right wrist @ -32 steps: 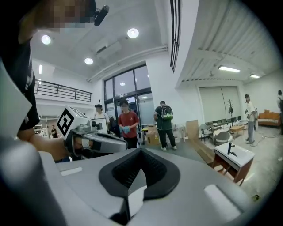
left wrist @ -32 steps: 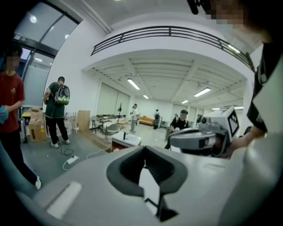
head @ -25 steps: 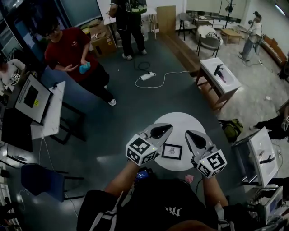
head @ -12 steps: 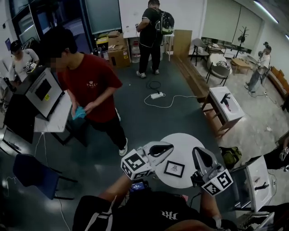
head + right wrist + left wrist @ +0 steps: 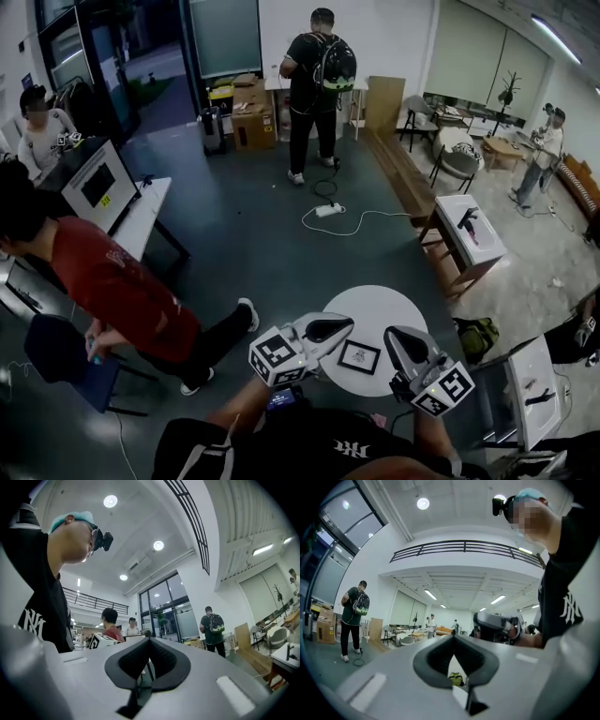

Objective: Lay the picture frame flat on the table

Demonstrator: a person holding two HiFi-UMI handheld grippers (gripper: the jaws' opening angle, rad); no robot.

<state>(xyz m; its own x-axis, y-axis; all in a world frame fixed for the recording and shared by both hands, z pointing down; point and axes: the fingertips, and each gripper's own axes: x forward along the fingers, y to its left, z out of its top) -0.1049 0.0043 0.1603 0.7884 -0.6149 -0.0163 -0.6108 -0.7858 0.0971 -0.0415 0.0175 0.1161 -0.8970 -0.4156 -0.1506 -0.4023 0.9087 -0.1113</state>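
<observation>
Now that the left tool (image 5: 336, 327) and right tool (image 5: 401, 343) have lifted clear to either side, each with jaws together and empty, the picture frame (image 5: 359, 356) lies flat on the round white bench (image 5: 375, 305) between them; the task appears complete.

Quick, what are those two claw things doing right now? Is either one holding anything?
Left gripper: closed, holding nothing.
Right gripper: closed, holding nothing.
</observation>
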